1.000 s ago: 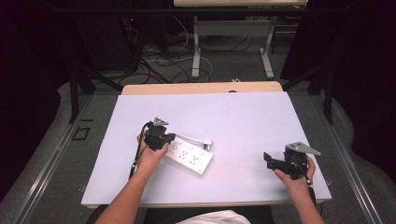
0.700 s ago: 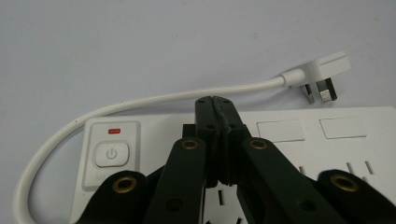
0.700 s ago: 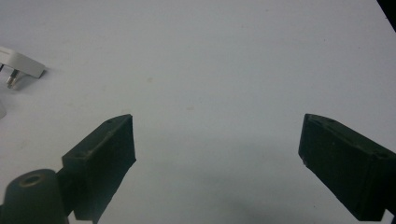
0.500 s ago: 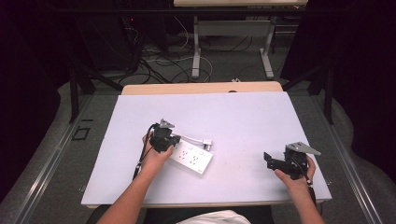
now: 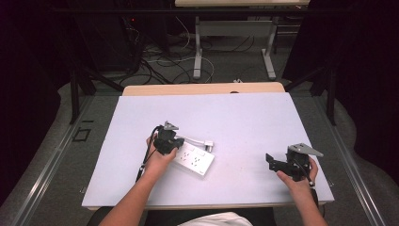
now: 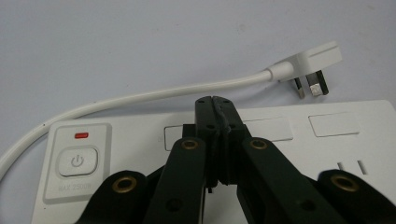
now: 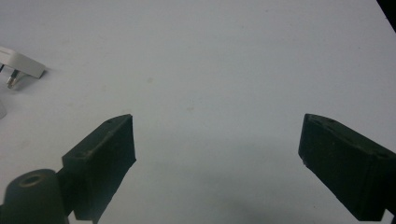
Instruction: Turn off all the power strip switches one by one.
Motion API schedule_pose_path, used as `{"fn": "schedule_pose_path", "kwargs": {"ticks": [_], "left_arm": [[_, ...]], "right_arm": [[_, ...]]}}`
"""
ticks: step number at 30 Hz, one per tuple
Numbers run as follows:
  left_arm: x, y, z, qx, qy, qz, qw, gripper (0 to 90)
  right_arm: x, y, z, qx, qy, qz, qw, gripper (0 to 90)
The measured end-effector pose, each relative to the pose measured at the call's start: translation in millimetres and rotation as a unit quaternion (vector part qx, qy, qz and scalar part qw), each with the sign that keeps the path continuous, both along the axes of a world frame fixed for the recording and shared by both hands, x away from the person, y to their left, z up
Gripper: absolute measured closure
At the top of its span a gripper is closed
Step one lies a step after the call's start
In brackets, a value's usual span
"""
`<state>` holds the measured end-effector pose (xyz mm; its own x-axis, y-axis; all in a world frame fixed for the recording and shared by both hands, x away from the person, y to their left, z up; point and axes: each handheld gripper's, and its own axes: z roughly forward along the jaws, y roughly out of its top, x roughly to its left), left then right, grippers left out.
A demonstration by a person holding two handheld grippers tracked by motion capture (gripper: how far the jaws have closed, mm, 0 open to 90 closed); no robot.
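Note:
A white power strip (image 5: 196, 161) lies left of the table's middle, with a power button (image 6: 77, 161) and a red light (image 6: 81, 136) at one end. Its white cable (image 6: 154, 93) curves along the strip to a three-pin plug (image 6: 312, 61) lying on the table beside it. My left gripper (image 5: 173, 142) is shut with nothing between its jaws, and its tips (image 6: 215, 101) hang just over the strip's top face near the sockets. My right gripper (image 5: 274, 162) is held open at the right front of the table; its view (image 7: 219, 140) has bare table between the jaws and the plug (image 7: 21, 63) far off.
The white table top (image 5: 244, 117) stretches wide between the two grippers and behind them. A wooden strip (image 5: 202, 88) edges its far side. Beyond that are floor cables (image 5: 155, 61) and a desk frame (image 5: 235, 28).
My left gripper has moved a little to the right, over the near end of the power strip. The strip, the plug and my right gripper have stayed where they were.

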<state>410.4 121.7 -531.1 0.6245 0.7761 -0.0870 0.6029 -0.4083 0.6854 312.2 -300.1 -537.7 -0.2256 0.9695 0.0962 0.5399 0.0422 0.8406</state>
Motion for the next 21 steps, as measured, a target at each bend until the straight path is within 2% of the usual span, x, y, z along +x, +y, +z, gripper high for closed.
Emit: {"fn": "schedule_pose_path", "kwargs": {"ticks": [14,15,21], "left_arm": [[-0.2,-0.6,-0.4,-0.002,0.0,-0.001,1.0,89.9],[-0.2,-0.6,-0.5,-0.002,0.0,-0.001,1.0,89.9],[-0.2,-0.5,-0.5,-0.003,0.001,-0.001,1.0,89.9]], "right_arm": [[0.5,-0.1,-0.2,-0.002,-0.001,0.001,1.0,10.2],[0.1,-1.1,0.2,-0.01,0.001,0.004,0.9999,10.2],[0.4,-0.3,-0.1,-0.003,0.0,0.003,1.0,10.2]]}}
